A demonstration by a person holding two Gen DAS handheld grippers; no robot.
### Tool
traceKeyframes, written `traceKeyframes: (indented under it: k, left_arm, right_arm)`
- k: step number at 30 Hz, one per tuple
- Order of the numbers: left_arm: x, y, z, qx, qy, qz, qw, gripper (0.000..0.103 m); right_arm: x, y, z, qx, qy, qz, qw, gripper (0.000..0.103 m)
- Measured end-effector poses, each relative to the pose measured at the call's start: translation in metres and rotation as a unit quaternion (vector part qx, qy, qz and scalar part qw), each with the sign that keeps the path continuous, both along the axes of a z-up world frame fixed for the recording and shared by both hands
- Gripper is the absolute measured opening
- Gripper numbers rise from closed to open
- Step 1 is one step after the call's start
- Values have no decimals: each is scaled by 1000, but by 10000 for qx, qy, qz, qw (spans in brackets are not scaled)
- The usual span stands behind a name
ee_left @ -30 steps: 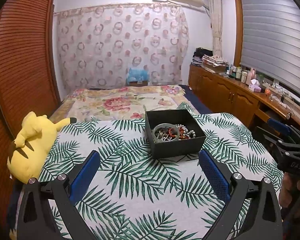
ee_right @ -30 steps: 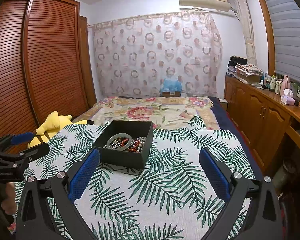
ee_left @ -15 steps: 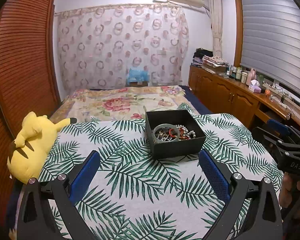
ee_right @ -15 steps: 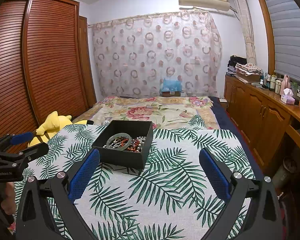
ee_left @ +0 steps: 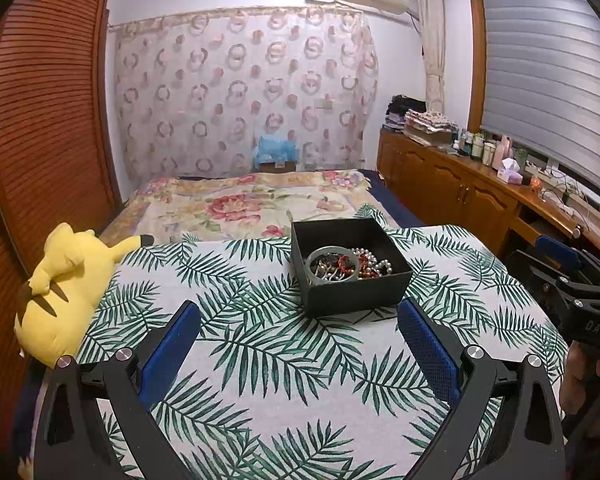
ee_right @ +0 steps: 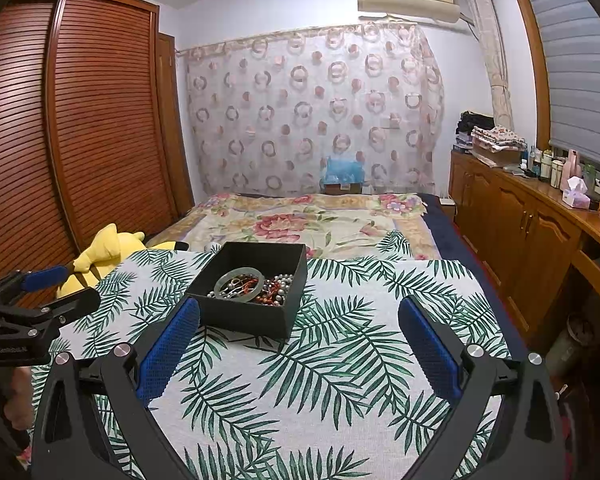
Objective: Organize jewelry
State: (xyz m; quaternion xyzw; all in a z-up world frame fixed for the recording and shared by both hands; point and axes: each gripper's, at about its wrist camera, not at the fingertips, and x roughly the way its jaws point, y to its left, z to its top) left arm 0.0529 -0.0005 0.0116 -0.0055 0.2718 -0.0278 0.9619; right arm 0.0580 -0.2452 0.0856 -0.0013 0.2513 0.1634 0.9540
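The square black cardboard box (ee_left: pixel 350 268), holding a grey-green stone bangle (ee_left: pixel 332 268) and beaded strands, sits near the far edge of the palm-leaf-print tablecloth (ee_left: pixel 260 360). The left gripper (ee_left: pixel 298 336) and right gripper (ee_right: pixel 298 336) hover spread wide, empty, over bare cloth.

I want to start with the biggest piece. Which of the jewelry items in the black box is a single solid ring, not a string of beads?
The grey-green bangle in the black box: one smooth closed hoop, unlike the white pearl strand and red beads.
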Motion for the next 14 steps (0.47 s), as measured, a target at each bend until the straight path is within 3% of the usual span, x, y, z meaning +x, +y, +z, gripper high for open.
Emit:
traceKeyframes:
  k: [14]
  left_arm:
    - [0,1,0,-15,1,-6,10000,95]
  right_arm:
    - [0,0,0,-17,-19,-7,10000,100]
